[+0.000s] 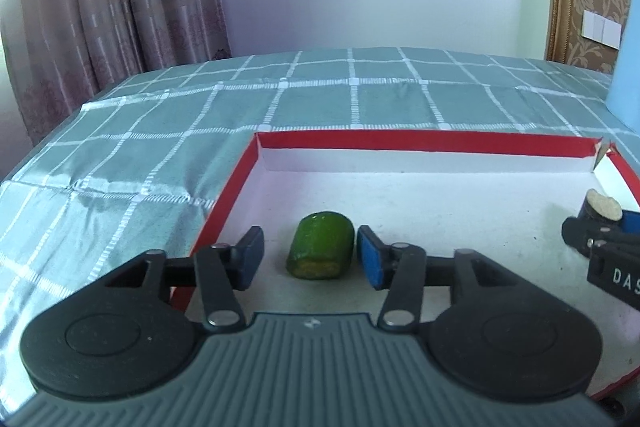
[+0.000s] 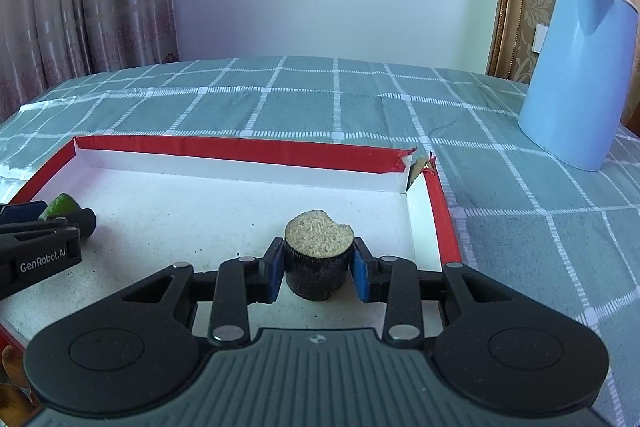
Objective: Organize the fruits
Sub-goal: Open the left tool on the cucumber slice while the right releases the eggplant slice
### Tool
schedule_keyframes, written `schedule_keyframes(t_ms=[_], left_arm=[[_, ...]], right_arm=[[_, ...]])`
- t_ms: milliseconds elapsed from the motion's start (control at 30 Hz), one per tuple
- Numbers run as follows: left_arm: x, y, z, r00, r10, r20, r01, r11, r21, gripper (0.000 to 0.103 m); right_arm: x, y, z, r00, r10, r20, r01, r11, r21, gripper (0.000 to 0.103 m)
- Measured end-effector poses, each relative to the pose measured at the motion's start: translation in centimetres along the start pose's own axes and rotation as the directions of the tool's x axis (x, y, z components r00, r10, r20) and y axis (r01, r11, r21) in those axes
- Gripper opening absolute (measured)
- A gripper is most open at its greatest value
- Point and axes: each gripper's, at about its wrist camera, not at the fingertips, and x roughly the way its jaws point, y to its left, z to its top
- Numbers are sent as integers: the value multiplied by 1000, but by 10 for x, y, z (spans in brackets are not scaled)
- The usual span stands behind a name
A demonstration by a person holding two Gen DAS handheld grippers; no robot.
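My left gripper stands apart around the green fruit in the red box. My right gripper barely touches the dark piece; I'd widen fully, then lift away straight

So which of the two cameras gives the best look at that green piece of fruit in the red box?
The left wrist view: the green fruit piece lies whole and centred between the left gripper's open fingers. The right wrist view catches only a sliver of it at the left edge, mostly hidden behind that same gripper.

The right gripper's fingers flank a dark, pale-topped fruit piece standing in the red-rimmed tray.
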Motion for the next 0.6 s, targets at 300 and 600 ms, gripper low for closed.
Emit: schedule_keyframes(t_ms=[300,600], left_arm=[[-16,0,-7,999,12,45,-13,999,32,80],[-46,4,-26,995,12,99,-18,998,55,91]], right_arm=[[-14,-1,-5,999,-26,46,26,1000,-7,68],[-34,-4,-18,997,-43,66,44,999,-16,68]])
